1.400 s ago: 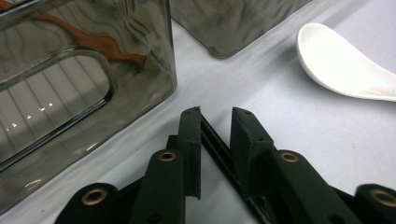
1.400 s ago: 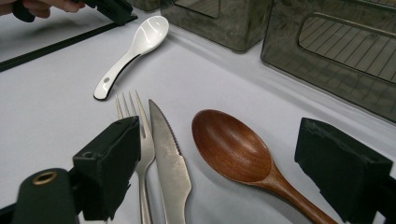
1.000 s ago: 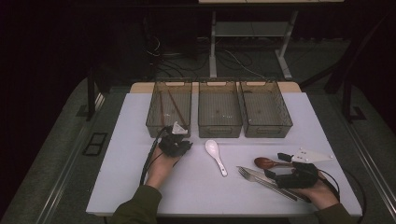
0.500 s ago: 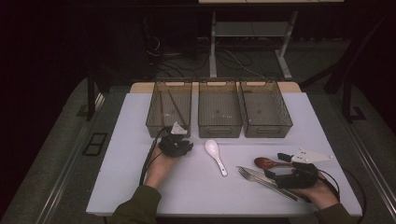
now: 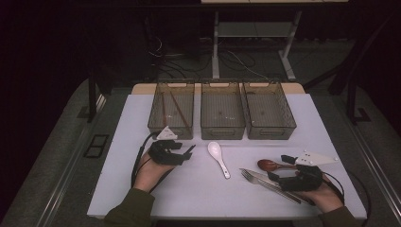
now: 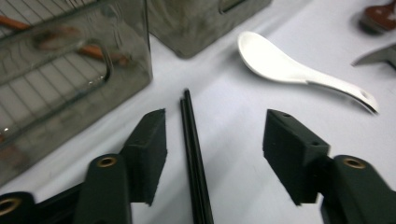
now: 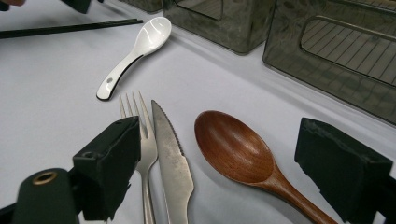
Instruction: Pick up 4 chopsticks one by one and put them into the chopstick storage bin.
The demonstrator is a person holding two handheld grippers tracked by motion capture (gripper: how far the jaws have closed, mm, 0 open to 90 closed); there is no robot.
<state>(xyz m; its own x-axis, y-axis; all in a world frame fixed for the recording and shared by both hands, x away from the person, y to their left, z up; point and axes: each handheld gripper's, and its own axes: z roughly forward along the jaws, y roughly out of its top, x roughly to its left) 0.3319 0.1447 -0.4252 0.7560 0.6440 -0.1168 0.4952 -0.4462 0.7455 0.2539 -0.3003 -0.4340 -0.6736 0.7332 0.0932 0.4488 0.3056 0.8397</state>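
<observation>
Chopsticks [image 6: 192,154] lie loose between left tool's [image 6: 212,156] just-opened jaws.

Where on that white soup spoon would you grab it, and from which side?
Grip the white spoon by its thin handle, coming straight down from above, tongs across its narrow width. It lies flat on the table, and its bowl is wide and rounded, likely to slip.

Two thin black chopsticks [image 6: 194,154] lie flat, side by side and touching, on the white worktop [image 6: 243,186], just before the left bin [image 6: 70,70], tips pointing toward it.
</observation>
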